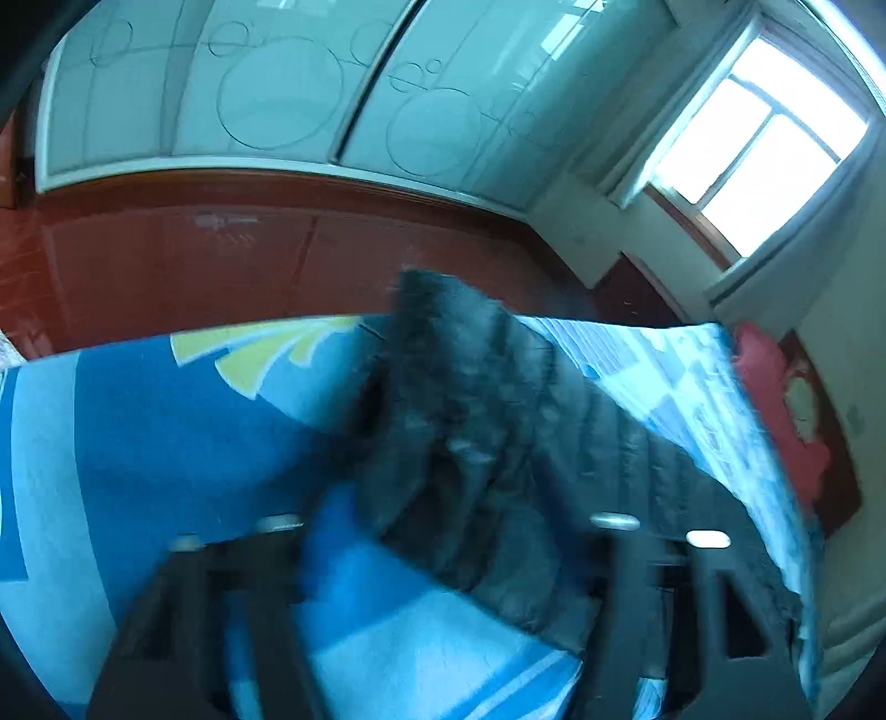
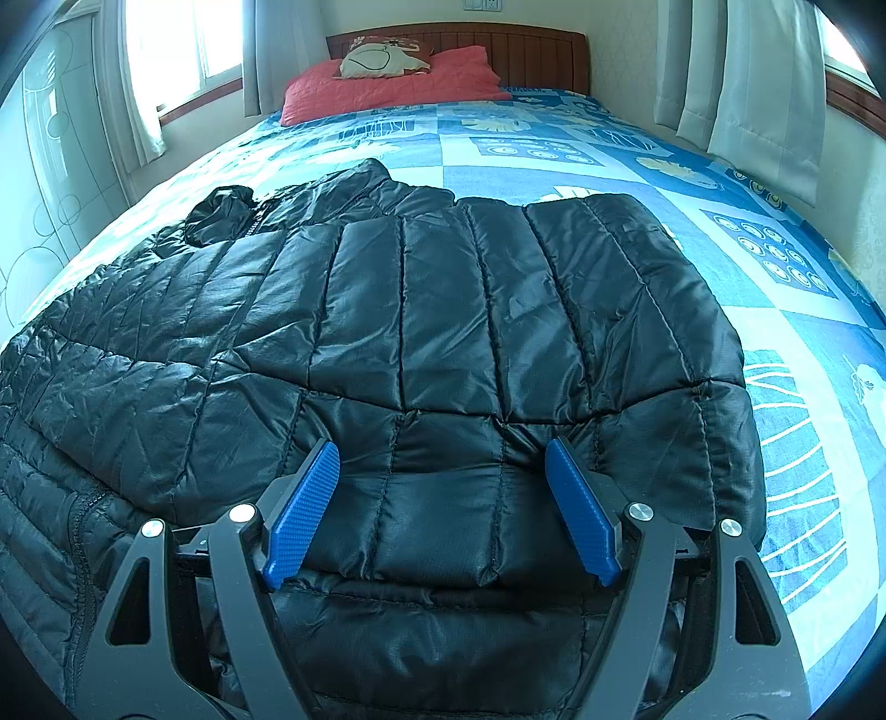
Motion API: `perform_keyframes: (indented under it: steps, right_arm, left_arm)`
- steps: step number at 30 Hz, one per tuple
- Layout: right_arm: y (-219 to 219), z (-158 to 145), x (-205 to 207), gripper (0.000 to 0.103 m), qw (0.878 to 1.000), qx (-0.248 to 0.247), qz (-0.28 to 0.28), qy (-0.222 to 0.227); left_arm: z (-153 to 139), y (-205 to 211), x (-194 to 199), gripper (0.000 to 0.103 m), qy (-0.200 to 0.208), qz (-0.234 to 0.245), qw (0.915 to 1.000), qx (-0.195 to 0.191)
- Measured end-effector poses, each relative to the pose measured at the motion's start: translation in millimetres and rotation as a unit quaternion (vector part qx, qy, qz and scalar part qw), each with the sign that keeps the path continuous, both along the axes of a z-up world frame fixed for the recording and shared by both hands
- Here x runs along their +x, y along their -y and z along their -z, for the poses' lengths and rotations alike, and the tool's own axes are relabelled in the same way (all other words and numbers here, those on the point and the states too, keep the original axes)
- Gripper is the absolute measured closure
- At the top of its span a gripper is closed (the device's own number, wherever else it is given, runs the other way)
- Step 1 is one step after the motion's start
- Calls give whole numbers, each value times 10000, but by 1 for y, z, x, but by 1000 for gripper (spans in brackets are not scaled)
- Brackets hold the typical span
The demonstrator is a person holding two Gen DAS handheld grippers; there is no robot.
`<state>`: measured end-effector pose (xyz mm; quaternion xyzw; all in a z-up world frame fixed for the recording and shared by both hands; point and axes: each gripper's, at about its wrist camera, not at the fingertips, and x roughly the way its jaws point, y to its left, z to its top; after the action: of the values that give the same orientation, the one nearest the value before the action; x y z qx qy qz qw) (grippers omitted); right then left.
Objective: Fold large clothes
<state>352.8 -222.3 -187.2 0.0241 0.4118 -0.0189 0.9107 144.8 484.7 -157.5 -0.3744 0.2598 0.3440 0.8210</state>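
A large black quilted puffer jacket [image 2: 421, 321] lies spread across the blue patterned bed [image 2: 692, 232]. My right gripper [image 2: 443, 448] is open, its blue pads [image 2: 302, 509] wide apart just above the jacket's folded-over near edge, holding nothing. In the blurred left wrist view a part of the jacket [image 1: 470, 421] stands raised above the bed [image 1: 166, 421], just ahead of my left gripper [image 1: 443, 554]. Its dark fingers [image 1: 266, 609] look spread apart, with bedspread showing between them. Whether any fabric touches them is lost in the blur.
A red pillow [image 2: 387, 83] and a cushion [image 2: 382, 55] lie at the wooden headboard [image 2: 531, 50]. Curtains [image 2: 747, 83] and windows flank the bed. In the left wrist view a wardrobe with white glass doors [image 1: 277, 94] and a red-brown floor [image 1: 249, 260] lie beyond the bed's edge.
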Motion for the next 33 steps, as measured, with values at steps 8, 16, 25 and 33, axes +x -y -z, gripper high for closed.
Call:
perform_keyframes:
  steps: [8, 16, 25, 33]
  right_arm:
    - [1, 0, 0, 26, 10000, 7, -3, -1]
    - [0, -1, 1, 26, 10000, 46, 2, 23]
    - [2, -1, 1, 26, 9999, 144, 4, 65]
    - [3, 0, 1, 26, 9996, 247, 5, 102]
  left_arm:
    - [-9, 3, -12, 98, 84, -142, 9994, 304]
    - [-61, 76, 23, 99, 452, 833, 9888, 1153]
    - [-78, 211, 92, 99, 458, 2419, 9585, 1437]
    - [-77, 348, 148, 99, 275, 3708, 9107, 1801]
